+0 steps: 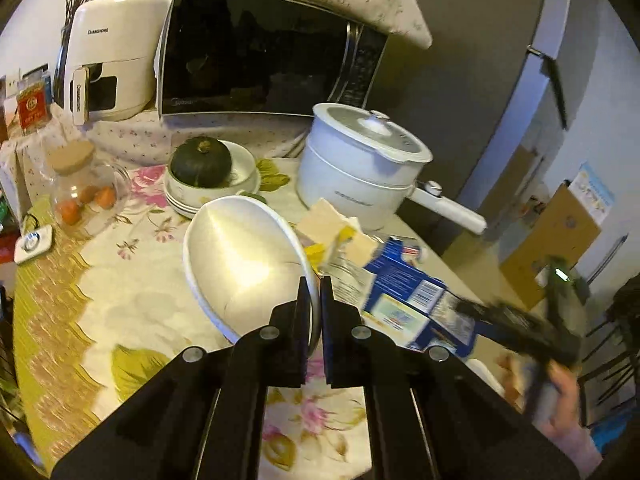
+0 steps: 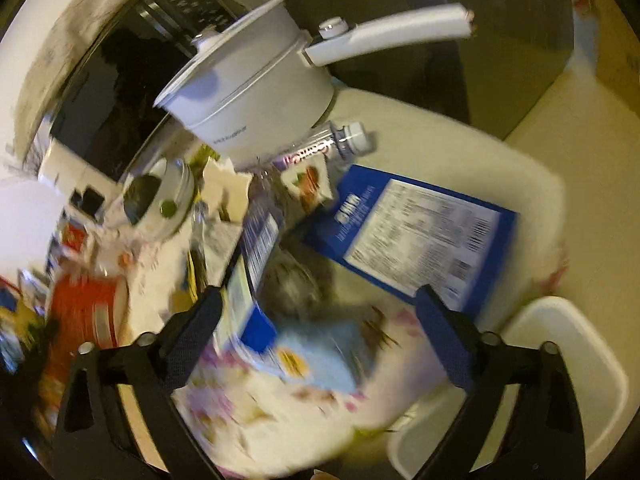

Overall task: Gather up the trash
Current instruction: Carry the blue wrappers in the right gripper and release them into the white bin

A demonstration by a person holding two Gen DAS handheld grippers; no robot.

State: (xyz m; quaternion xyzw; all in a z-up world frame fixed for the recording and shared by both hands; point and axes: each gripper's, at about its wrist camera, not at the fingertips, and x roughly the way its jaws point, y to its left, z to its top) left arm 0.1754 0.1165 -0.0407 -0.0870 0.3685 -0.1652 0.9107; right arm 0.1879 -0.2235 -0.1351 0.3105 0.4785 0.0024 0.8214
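Note:
My left gripper (image 1: 315, 294) is shut on the rim of a white bowl (image 1: 240, 264), which stands tilted on the flowered tablecloth. To its right lies a flattened blue carton (image 1: 412, 292), with torn paper and wrappers (image 1: 340, 236) behind it. My right gripper (image 2: 320, 304) is open just above the blue carton (image 2: 420, 236), one finger on each side of it; it shows blurred in the left wrist view (image 1: 516, 324). An empty plastic bottle (image 2: 332, 142) lies behind the carton, against the white pot.
A white electric pot (image 1: 360, 168) with a long handle, a microwave (image 1: 260, 52), an air fryer (image 1: 108, 56), a squash in stacked bowls (image 1: 202, 162) and a glass jar (image 1: 84, 188) stand at the back. A white chair seat (image 2: 560, 360) sits by the table edge.

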